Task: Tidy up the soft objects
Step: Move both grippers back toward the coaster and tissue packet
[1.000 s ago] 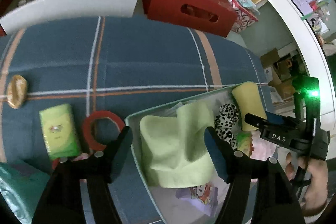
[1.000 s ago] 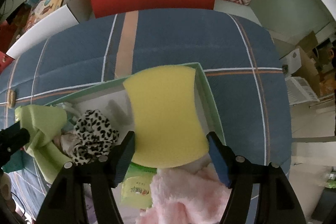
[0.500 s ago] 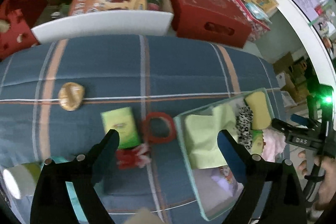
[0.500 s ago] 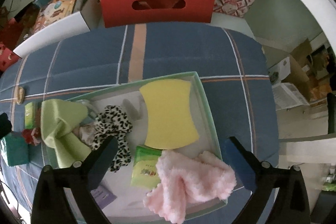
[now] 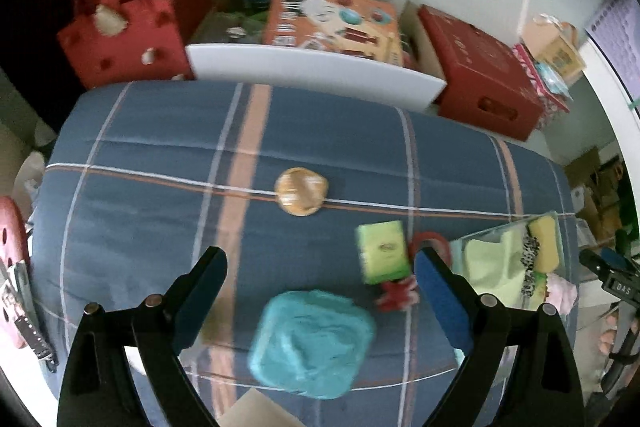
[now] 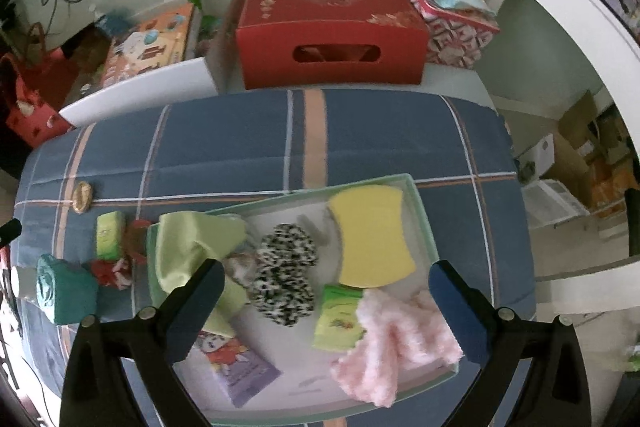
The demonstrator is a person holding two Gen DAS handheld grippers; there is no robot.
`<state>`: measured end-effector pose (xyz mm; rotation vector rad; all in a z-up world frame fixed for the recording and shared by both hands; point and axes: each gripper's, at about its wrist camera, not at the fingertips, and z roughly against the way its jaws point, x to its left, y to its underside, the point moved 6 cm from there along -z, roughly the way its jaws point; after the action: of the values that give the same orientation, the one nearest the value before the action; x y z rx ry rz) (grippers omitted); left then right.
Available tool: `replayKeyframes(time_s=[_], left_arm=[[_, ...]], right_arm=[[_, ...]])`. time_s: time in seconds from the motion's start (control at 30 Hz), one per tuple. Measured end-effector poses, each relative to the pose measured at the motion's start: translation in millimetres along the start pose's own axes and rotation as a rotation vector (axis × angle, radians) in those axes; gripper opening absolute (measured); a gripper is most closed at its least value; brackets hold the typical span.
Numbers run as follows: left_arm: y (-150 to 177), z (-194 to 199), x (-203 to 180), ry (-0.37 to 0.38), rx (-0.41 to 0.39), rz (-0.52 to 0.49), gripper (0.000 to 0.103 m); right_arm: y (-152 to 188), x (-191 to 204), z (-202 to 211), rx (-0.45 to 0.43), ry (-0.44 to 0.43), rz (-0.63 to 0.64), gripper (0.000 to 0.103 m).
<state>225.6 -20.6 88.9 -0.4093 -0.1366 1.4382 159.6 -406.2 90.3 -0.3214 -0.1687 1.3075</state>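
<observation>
The left claw point(image 5: 320, 291) has swung from the tray point(image 6: 424, 211) to hover, released and empty, over the teal cloth point(image 5: 314, 341). The right claw point(image 6: 326, 303) has let go of the yellow sponge point(image 6: 370, 235), now lying in the tray. Best next: descend squarely and pinch the cloth's bulk. Boxes crowd the floor beyond the plaid-covered worktop point(image 5: 160, 163).

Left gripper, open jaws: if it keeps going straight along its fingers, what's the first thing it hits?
Most likely the teal towel on the blue cloth. It sits right between the open left gripper fingers, nothing above it. Depth is unclear in the fisheye blur.
</observation>
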Motion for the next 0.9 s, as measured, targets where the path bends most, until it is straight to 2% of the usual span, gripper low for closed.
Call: replayKeyframes(time_s=[0.33,0.5,0.7,0.9], left_arm=[[-6.8,13.8,53.6,-0.038,-0.003,0.053,0.095],[-13.1,14.6,72.3,-0.066,-0.006,0.061,0.095],[-13.8,2.1,90.8,-0.042,0.022,0.114,0.095],[-18.1,-16.2,93.8,-0.061,0.048,0.107,0.095]], right_arm=[[-9.2,88.0,12.9,-0.018,-0.097,0.11,0.103],[-11.7,135.5,13.3,-0.034,-0.098,0.182,0.103],[-8.5,184.2,-2.2,0.002,-0.192,0.209,0.103],[0.5,215.2,-32.8,0.06,-0.201,0.248,0.103]])
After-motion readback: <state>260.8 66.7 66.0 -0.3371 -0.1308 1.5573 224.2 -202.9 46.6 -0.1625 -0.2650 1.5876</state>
